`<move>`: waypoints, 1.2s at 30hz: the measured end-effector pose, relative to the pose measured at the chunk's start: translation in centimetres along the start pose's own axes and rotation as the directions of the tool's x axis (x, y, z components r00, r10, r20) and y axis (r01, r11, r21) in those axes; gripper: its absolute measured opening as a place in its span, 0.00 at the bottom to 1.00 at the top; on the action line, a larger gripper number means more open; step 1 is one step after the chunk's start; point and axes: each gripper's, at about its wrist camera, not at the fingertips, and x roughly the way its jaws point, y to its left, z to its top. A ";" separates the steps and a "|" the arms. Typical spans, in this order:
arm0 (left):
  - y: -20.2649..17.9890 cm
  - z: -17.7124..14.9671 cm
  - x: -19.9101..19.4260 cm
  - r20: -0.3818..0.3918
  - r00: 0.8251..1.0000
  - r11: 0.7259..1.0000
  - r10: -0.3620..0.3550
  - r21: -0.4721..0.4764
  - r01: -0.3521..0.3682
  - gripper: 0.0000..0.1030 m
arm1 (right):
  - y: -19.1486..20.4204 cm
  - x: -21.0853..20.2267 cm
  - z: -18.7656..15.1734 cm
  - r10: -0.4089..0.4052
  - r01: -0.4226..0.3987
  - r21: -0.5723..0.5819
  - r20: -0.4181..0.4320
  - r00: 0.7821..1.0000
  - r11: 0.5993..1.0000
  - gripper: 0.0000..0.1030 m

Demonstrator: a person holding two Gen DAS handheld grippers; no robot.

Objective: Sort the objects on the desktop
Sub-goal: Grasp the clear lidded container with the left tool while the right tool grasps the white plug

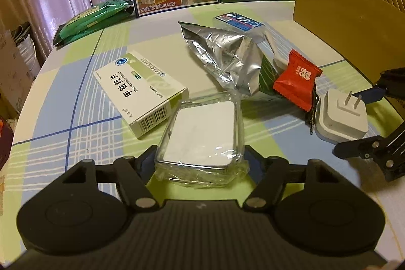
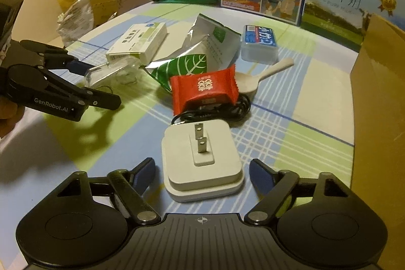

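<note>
Plastic wrap makes the little white box (image 1: 202, 136) slippery near the worktop (image 1: 76, 103) front edge, so our left hand-held gripper (image 1: 201, 163) squeezes its sides, while our right hand-held gripper (image 2: 202, 176) waits open around the hard charger (image 2: 202, 158).

The left black two-finger gripper (image 1: 200, 156) is low over the table, its blue-padded fingers (image 1: 145, 160) closed against something between them. The right black two-finger gripper (image 2: 202, 172) is spread wide — pads (image 2: 260, 175) well apart, touching nothing.
</note>
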 end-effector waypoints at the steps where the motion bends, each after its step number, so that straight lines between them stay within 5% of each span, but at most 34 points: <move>1: 0.0 0.0 0.0 0.002 1.000 1.000 0.003 0.003 -0.003 0.66 | 0.1 0.0 0.0 -0.002 0.002 -0.001 0.004 1.000 1.000 0.72; 3: 0.1 -0.1 0.1 0.006 1.000 1.000 0.003 -0.007 -0.003 0.64 | 0.2 -0.1 0.0 -0.001 0.001 -0.004 0.010 1.000 1.000 0.62; 9: -0.6 0.1 -0.4 -0.004 1.000 1.000 0.022 -0.010 -0.022 0.53 | 0.8 -0.6 -0.2 -0.025 0.025 0.020 0.000 1.000 0.999 0.62; 20: -4.5 -0.7 -4.6 -0.020 1.000 0.999 -0.008 0.045 0.009 0.51 | -0.1 -5.6 -2.8 -0.053 0.053 0.187 -0.005 0.999 0.981 0.62; 36: -6.9 -2.5 -8.9 -0.010 0.999 0.999 -0.034 -0.011 0.034 0.51 | 1.0 -9.9 -4.2 -0.084 0.078 0.237 0.014 0.996 0.968 0.62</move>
